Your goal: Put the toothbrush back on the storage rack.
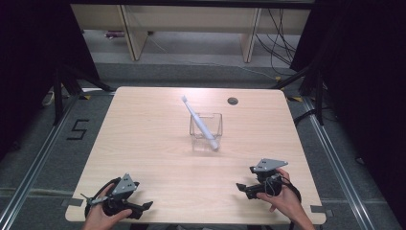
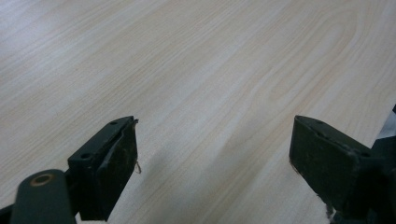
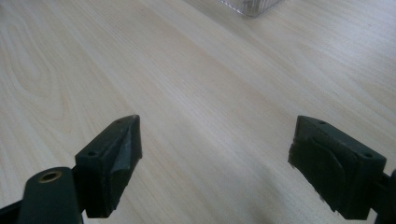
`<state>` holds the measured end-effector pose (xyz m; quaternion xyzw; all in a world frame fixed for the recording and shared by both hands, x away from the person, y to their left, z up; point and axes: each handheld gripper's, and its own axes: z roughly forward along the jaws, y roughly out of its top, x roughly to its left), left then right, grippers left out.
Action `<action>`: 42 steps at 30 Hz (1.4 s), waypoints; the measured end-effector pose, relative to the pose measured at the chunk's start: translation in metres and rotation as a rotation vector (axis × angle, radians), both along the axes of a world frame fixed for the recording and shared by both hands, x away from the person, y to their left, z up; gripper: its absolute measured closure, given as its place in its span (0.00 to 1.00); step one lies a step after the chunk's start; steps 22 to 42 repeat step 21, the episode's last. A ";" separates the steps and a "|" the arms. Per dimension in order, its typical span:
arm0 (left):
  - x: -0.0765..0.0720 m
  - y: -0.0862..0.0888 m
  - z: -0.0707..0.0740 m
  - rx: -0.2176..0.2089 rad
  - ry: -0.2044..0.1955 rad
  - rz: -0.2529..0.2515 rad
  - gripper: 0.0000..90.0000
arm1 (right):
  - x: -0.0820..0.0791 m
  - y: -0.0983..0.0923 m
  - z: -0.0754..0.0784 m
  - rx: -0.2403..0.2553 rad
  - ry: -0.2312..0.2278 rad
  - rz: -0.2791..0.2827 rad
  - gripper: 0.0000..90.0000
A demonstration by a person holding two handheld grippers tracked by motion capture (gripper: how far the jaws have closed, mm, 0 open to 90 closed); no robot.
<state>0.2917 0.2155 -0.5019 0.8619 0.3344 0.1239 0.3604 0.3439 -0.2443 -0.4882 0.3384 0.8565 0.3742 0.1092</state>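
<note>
Pale wooden table (image 1: 143, 143) bears toothbrush (image 1: 200, 122) leaning in clear cup (image 1: 206, 132); both claws gape wide, unobstructed.

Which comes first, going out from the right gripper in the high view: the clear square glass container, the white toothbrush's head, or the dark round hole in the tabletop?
1. Clear square glass container, mid-table, ahead and left of the right gripper.
2. White toothbrush's head, sticking up past the container's far left side.
3. Dark round hole, near the table's far edge; only slightly farther than the head.

Bright overhead light on table (image 1: 143, 143), dark surrounds; close-ups soft, w/ glare.
</note>
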 end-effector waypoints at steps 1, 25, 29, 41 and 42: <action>0.000 0.000 0.000 0.003 -0.001 -0.001 0.17 | 0.000 0.000 0.000 0.000 0.000 0.000 0.19; 0.001 0.000 0.000 0.006 -0.001 -0.005 0.17 | 0.001 -0.001 -0.002 -0.002 0.013 -0.020 0.19; 0.001 0.000 0.000 0.006 -0.001 -0.005 0.17 | 0.001 -0.001 -0.002 -0.002 0.013 -0.020 0.19; 0.001 0.000 0.000 0.006 -0.001 -0.005 0.17 | 0.001 -0.001 -0.002 -0.002 0.013 -0.020 0.19; 0.001 0.000 0.000 0.006 -0.001 -0.005 0.17 | 0.001 -0.001 -0.002 -0.002 0.013 -0.020 0.19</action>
